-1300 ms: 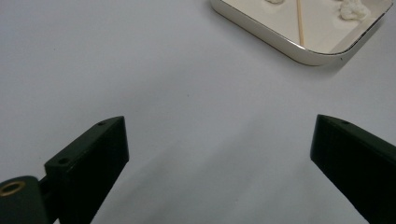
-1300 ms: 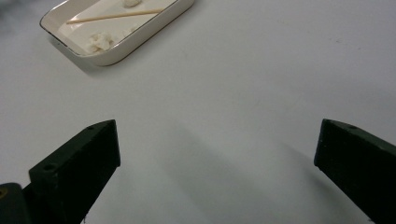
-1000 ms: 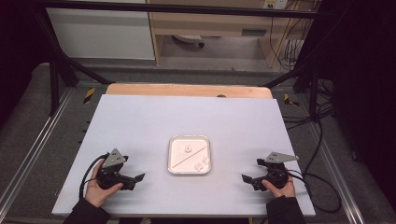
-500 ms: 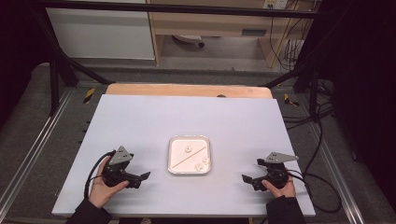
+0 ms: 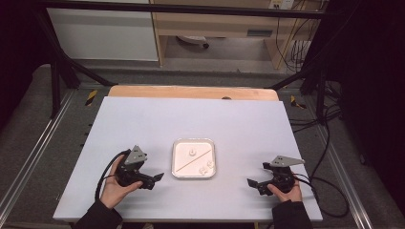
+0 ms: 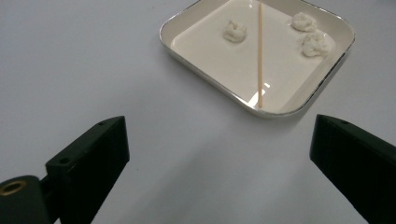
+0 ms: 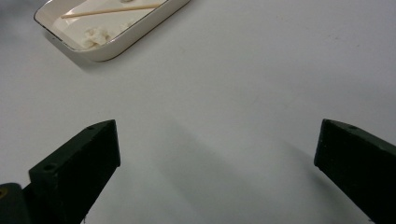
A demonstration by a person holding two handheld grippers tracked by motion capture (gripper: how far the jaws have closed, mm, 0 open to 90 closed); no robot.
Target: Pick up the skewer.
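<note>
On the left side of the white tabletop (image 5: 143, 119), the left gripper (image 5: 154, 180) is held in the person's left hand (image 5: 114, 187), with its fingers (image 6: 88, 161) spread wide apart and nothing between them. It points toward the tray and is close to the tray's left edge, but not touching it.

In the middle of the tabletop stands a small square white tray (image 5: 193, 175) with a thin metallic rim. Inside it a thin wooden stick (image 5: 193, 161) lies diagonally across the floor of the tray. Three small white crumbly lumps also lie in the tray: one lump (image 5: 191, 152) is alone on one side of the stick, and two lumps (image 5: 206, 166) lie close together on the other side.

On the right side, well apart from the tray, the right gripper (image 5: 253, 184) is held in the right hand (image 5: 285, 192). Its fingers (image 7: 77, 163) are also released and wide open, above the bare tabletop, with the tray farther off ahead
</note>
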